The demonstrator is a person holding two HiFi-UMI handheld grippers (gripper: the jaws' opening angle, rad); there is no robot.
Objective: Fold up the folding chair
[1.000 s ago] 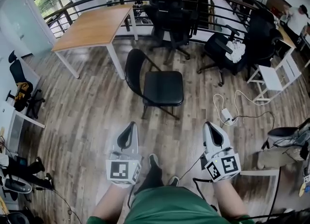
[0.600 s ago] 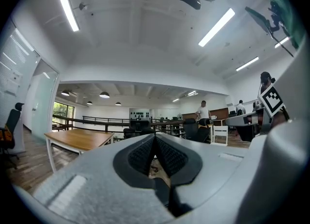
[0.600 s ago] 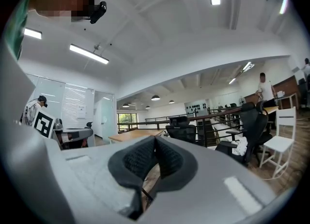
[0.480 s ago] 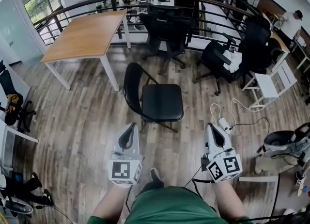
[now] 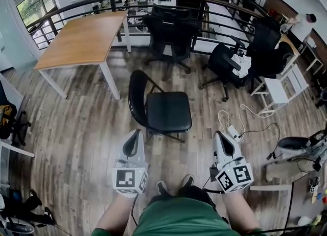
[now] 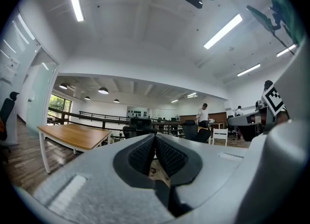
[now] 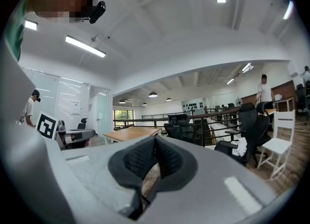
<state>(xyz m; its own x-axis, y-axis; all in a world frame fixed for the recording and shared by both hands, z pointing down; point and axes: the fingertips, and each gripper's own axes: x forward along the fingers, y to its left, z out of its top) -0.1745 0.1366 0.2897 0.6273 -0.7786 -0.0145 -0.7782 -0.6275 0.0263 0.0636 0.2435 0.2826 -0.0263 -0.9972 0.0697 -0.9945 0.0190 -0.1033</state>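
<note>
**Open chair ahead, both tongs shut and empty**

The folding chair [image 5: 161, 108] stands unfolded on the wooden floor [image 5: 82, 133]. Its seat is flat and its curved backrest rises on the seat's left side in the head view. The left gripper [image 5: 136, 134] hovers just short of the chair's near backrest corner. The right gripper [image 5: 220, 135] hovers off the chair's near right side, clear of the seat. Each gripper's own view shows its ribbed pads pressed together with nothing between them, so both must spread before any grasp.

The chair looks like a black tube frame with a padded seat, so it is probably rigid, moderately heavy and smooth on the padding. The thin frame should suit the pads better than the cushion. A sensible hold would be the top of the backrest to steady it and the seat's free edge, on the right, to swing it up. The hinge where seat meets legs could pinch, and the chair may skid on the boards if pushed instead of lifted.

Left of the chair the floor is bare and gives the widest room. A wooden table [image 5: 82, 38] stands beyond the chair to the left, and office chairs [image 5: 171, 25] crowd the space behind it. To the chair's right, a power strip [image 5: 235, 132] and its cable lie on the floor close to the right gripper
</note>
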